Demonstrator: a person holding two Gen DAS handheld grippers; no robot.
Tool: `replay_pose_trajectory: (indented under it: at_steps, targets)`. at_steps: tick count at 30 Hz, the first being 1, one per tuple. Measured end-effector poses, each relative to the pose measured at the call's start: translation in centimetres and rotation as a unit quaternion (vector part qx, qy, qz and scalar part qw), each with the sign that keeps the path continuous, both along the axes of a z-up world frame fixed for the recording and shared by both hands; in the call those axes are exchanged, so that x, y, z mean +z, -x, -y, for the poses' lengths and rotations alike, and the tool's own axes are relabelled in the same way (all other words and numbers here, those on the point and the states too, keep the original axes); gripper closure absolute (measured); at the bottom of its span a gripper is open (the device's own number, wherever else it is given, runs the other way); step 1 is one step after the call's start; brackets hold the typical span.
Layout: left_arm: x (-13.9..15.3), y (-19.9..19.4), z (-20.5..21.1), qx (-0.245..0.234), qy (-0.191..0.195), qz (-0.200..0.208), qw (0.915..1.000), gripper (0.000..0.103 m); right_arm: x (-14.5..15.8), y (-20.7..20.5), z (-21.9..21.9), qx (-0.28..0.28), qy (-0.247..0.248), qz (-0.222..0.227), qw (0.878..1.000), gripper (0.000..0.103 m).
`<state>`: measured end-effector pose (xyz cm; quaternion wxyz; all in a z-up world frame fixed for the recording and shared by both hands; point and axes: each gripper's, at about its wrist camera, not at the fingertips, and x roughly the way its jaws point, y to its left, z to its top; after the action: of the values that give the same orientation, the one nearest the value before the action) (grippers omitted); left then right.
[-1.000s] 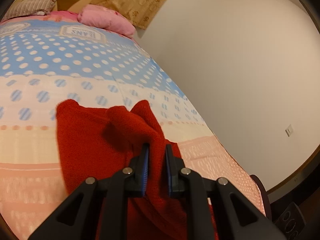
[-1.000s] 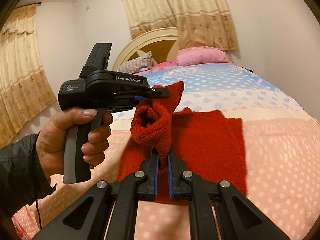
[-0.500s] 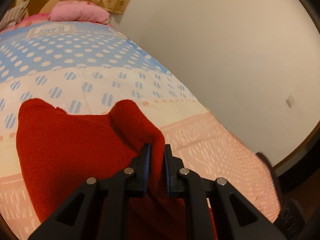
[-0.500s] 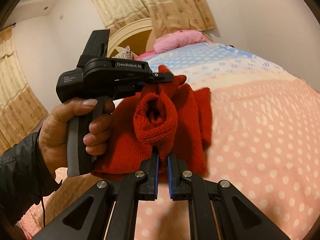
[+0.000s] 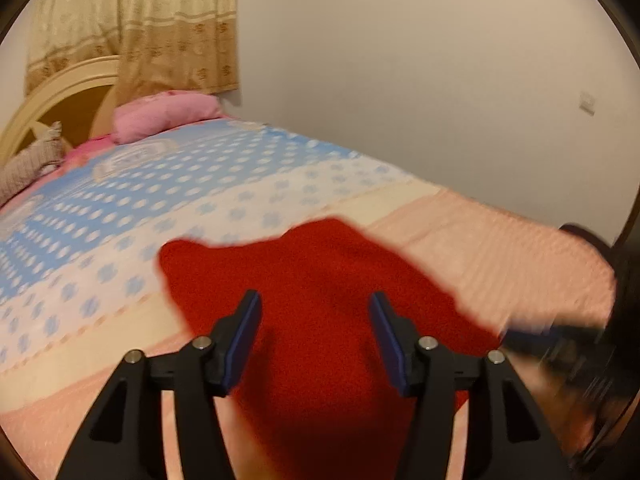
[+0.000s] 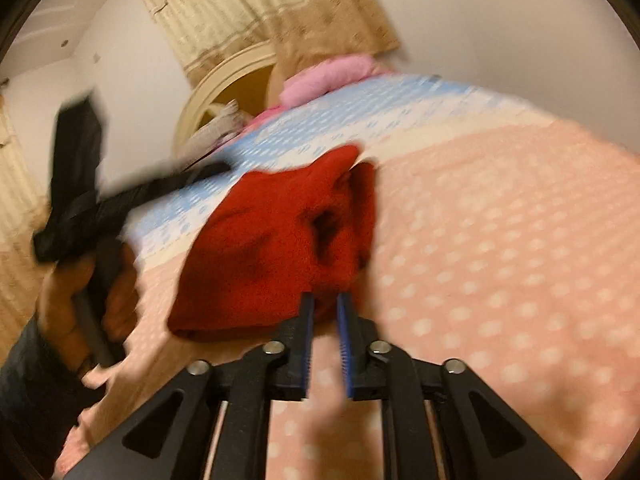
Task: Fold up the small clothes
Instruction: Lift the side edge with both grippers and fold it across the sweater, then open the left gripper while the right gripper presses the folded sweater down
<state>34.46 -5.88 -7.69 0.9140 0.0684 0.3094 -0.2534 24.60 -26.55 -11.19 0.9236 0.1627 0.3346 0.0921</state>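
Your left gripper [image 5: 316, 320] is opening, jaws well apart above the red knit garment [image 5: 320, 300] with nothing pinched between them. Your right gripper [image 6: 325, 316] is also opening; a narrow gap shows, and the garment's near edge sits just beyond the tips, unpinched. The garment lies bunched and folded over on the dotted bedspread [image 6: 500, 240], below the pink pillow [image 5: 168, 114].

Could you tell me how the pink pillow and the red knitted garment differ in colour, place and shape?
The pink pillow is pale pink, while the red knitted garment is deep red. The pillow sits at the far end by the headboard; the garment lies near the grippers on the peach part of the bedspread. The pillow is plump; the garment is folded flattish. Both rest on the bed.
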Motion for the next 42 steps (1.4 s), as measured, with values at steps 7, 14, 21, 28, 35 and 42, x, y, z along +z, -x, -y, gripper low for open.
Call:
replay_pose_trajectory:
  at_steps: [7, 14, 21, 28, 35, 42]
  targets:
    - [-3.7, -0.4, -2.8, 0.056, 0.028, -0.052, 0.9967, 0.038, 3.9, -5.8, -2.0, 0.039, 0.033, 0.021, 0.998, 0.053]
    - [-4.5, 0.8, -2.7, 0.053, 0.044, -0.055, 0.9961, 0.022, -2.2, -10.5, -1.4, 0.009, 0.054, -0.091, 0.994, 0.087]
    - [-5.9, 0.0, -2.5, 0.068, 0.032, -0.087, 0.9933, 0.008, -1.8, -10.6, -1.7, 0.018, 0.088, -0.090, 0.992, 0.087]
    - [-6.9, -0.3, -3.0, 0.079, 0.045, -0.108, 0.9900, 0.000, -1.8, -10.5, -2.2, 0.037, 0.129, -0.090, 0.987, 0.087]
    - [-7.0, -0.2, -2.9, 0.079, 0.044, -0.109, 0.9899, 0.000, 3.0, -10.7, -6.1, 0.078, 0.118, -0.012, 0.990, 0.081]
    - [-7.2, -0.4, -3.0, 0.078, 0.048, -0.116, 0.9891, 0.000, -1.3, -14.3, -8.4, 0.115, 0.110, -0.094, 0.983, 0.081]
